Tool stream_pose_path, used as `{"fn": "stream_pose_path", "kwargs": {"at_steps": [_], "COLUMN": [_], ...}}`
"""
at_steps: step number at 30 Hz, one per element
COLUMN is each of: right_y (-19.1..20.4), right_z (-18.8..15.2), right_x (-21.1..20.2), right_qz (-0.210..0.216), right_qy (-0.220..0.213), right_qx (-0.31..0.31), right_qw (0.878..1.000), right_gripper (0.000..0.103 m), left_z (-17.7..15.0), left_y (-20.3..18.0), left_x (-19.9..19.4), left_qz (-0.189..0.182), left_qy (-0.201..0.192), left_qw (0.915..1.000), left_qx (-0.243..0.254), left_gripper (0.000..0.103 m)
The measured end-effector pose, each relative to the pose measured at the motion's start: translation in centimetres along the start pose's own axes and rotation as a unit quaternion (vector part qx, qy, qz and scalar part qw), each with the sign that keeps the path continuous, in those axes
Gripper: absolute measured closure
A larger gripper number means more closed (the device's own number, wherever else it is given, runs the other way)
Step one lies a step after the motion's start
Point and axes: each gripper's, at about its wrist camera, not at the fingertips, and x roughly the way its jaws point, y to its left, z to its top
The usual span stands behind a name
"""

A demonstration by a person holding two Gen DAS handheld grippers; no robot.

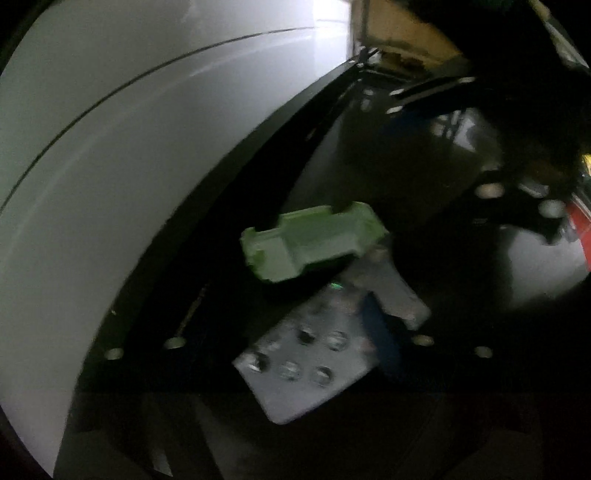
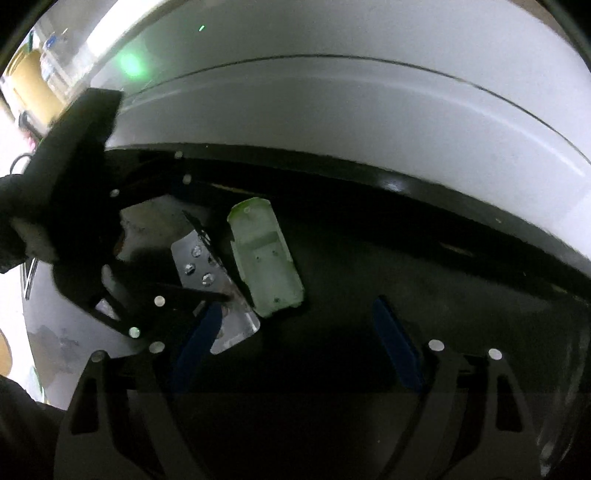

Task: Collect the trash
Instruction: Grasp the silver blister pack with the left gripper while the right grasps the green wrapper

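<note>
A silver blister pack (image 1: pixel 306 354) with several pill pockets sits between my left gripper's blue pads (image 1: pixel 380 332), inside a dark bin. A pale green plastic tray (image 1: pixel 314 240) lies just beyond it on the bin's black lining. In the right wrist view the left gripper (image 2: pixel 221 314) is shut on the blister pack (image 2: pixel 201 266), with the green tray (image 2: pixel 264 258) beside it to the right. My right gripper (image 2: pixel 299 347) is open and empty, its blue pads (image 2: pixel 397 350) wide apart above the bin.
The bin's black rim (image 2: pixel 369 177) curves along a white wall or surface (image 2: pixel 369 110). A cardboard box (image 1: pixel 399 26) stands at the far top of the left view. The person's dark gloved hand (image 2: pixel 11 221) shows at left.
</note>
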Motion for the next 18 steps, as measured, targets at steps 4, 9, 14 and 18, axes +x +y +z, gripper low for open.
{"fn": "stream_pose_path", "kwargs": {"at_steps": [4, 9, 14, 18], "right_y": [0.3, 1.7, 2.3, 2.5], "right_z": [0.8, 1.7, 2.9, 3.4], "right_x": [1.2, 2.0, 1.9, 2.4], "right_qz": [0.021, 0.038, 0.053, 0.044], "right_qy": [0.004, 0.006, 0.006, 0.015], "right_qx": [-0.016, -0.049, -0.061, -0.071], "right_qw": [1.000, 0.998, 0.997, 0.996], "right_gripper": [0.027, 0.027, 0.029, 0.041], "left_z": [-1.3, -2.5, -3.8, -4.6], "left_y": [-2.0, -4.0, -4.5, -5.3], "left_x": [-1.0, -2.1, -3.1, -3.8], "left_qz": [0.008, 0.019, 0.031, 0.050], "left_qy": [0.003, 0.005, 0.017, 0.026], "left_qw": [0.9999, 0.9997, 0.9983, 0.9957], "left_qx": [0.008, -0.012, -0.047, -0.073], "left_gripper": [0.067, 0.099, 0.099, 0.099]}}
